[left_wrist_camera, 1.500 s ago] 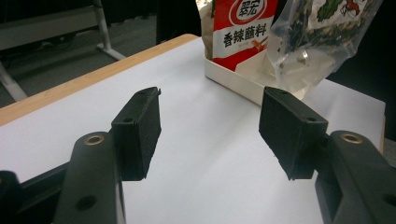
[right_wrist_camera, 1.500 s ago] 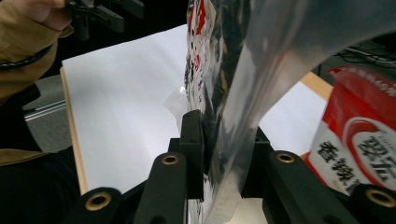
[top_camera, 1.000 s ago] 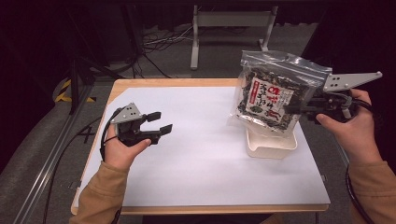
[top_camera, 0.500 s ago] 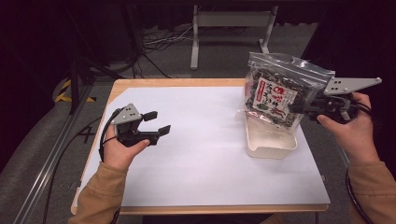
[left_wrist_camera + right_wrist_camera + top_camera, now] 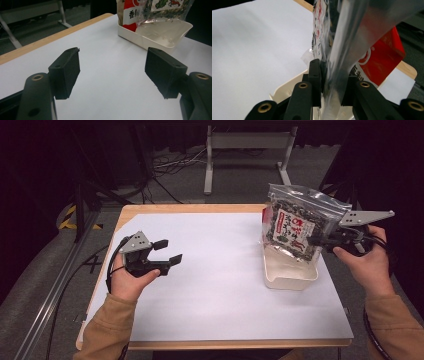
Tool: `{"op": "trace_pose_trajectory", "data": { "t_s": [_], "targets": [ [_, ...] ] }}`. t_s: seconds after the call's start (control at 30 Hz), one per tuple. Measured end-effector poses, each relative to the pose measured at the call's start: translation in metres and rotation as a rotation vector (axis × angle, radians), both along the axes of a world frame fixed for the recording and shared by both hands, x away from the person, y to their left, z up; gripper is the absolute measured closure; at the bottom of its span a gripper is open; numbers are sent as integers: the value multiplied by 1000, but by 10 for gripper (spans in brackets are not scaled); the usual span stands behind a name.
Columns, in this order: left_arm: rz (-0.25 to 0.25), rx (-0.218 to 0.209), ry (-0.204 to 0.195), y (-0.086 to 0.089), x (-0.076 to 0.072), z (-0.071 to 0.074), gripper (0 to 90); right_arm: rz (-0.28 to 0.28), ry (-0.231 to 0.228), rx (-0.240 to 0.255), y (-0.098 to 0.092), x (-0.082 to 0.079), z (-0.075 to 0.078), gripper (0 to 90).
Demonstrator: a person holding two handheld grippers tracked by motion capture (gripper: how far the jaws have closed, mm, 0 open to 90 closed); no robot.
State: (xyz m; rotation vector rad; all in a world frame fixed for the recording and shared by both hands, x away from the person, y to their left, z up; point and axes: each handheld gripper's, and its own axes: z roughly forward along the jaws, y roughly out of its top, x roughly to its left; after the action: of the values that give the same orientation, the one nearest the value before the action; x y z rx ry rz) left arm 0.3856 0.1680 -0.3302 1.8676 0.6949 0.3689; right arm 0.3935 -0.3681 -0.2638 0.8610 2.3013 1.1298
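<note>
Your right gripper (image 5: pixel 320 240) is clamped on the bag (image 5: pixel 295 227), which hangs upright below and ahead of its jaws, its bottom edge dipping into the tray (image 5: pixel 289 272). It could catch the rim and tip the tray, or fold over. Since a second ago the bag has come lower. Your left gripper (image 5: pixel 167 252), well apart, holds nothing; its jaws have just been opening.

Snack bag (image 5: pixel 296 225): clear plastic pouch, dark contents, red-and-white printed label; upright, slightly tilted, lower edge dipping into the tray.
Tray (image 5: pixel 290 276): shallow white rectangular container, resting on the table's right side, below the bag.
</note>
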Motion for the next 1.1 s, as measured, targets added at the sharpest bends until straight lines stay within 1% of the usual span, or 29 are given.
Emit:
{"op": "trace_pose_trajectory", "data": {
  "t_s": [0.13,0.23,0.27,0.33,0.7,0.77,0.83,1.03,1.1],
  "targets": [
    [2,0,7,0,0,-1,287,-27,7,6,-2,1,-6,752],
    [0,4,5,-1,0,-1,288,-42,26,-5,-1,2,-10,752],
    [0,4,11,-1,0,-1,288,-46,30,-10,-1,3,-11,752],
    [-3,10,3,0,1,-1,288,-51,39,-19,0,4,-14,752],
    [5,2,14,0,0,-1,287,-66,51,-21,1,5,-27,752],
    [4,4,4,1,0,-1,287,-65,54,-28,1,6,-29,753],
    [7,-2,6,1,0,0,287,-67,59,-28,2,6,-33,752],
    [7,3,7,1,0,-1,284,-68,65,-17,0,6,-41,752],
    [6,5,2,1,0,-1,284,-72,64,-6,-1,6,-47,753]
  ]
}}
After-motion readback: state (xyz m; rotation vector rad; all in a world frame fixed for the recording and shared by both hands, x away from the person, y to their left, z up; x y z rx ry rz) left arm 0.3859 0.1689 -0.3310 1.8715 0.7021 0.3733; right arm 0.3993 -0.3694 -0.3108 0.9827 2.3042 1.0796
